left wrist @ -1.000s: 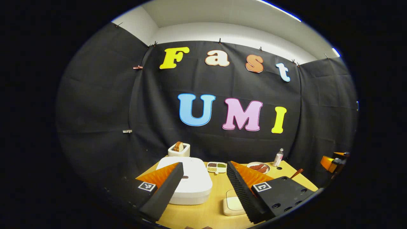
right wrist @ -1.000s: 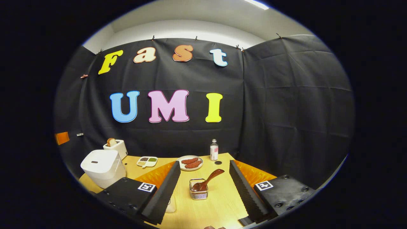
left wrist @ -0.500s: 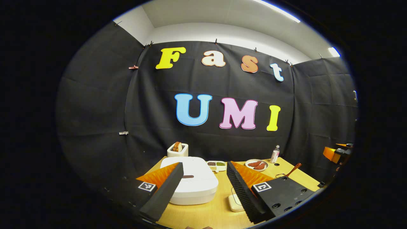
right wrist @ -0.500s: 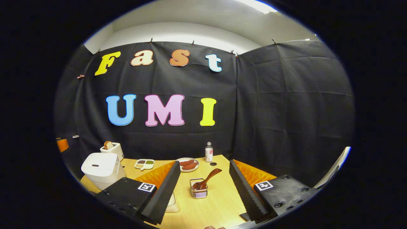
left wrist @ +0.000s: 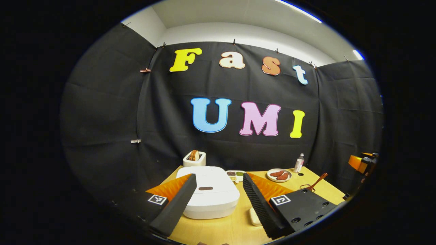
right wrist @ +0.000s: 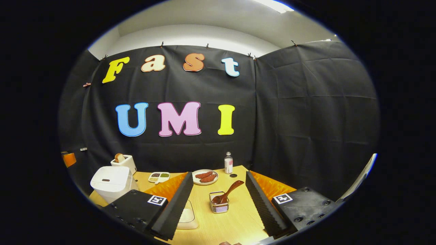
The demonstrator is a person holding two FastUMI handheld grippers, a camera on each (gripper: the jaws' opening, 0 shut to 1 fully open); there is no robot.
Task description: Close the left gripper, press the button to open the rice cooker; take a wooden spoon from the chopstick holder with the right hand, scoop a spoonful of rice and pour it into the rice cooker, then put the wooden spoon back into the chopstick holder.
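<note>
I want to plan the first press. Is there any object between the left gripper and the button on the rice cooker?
Nothing visible does. In the left gripper view the left gripper is open and empty, above the closed rice cooker. The button shows uncovered on the lid, between the fingers.

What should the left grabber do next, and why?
Probably squeeze shut first. The left gripper is open, its fingers spread wide in front of the white rice cooker, whose lid is down. The dark button on the lid sits between the fingers, untouched. Shut fingers would make one tip to press it with. The wooden spoon rests in the chopstick holder.
</note>
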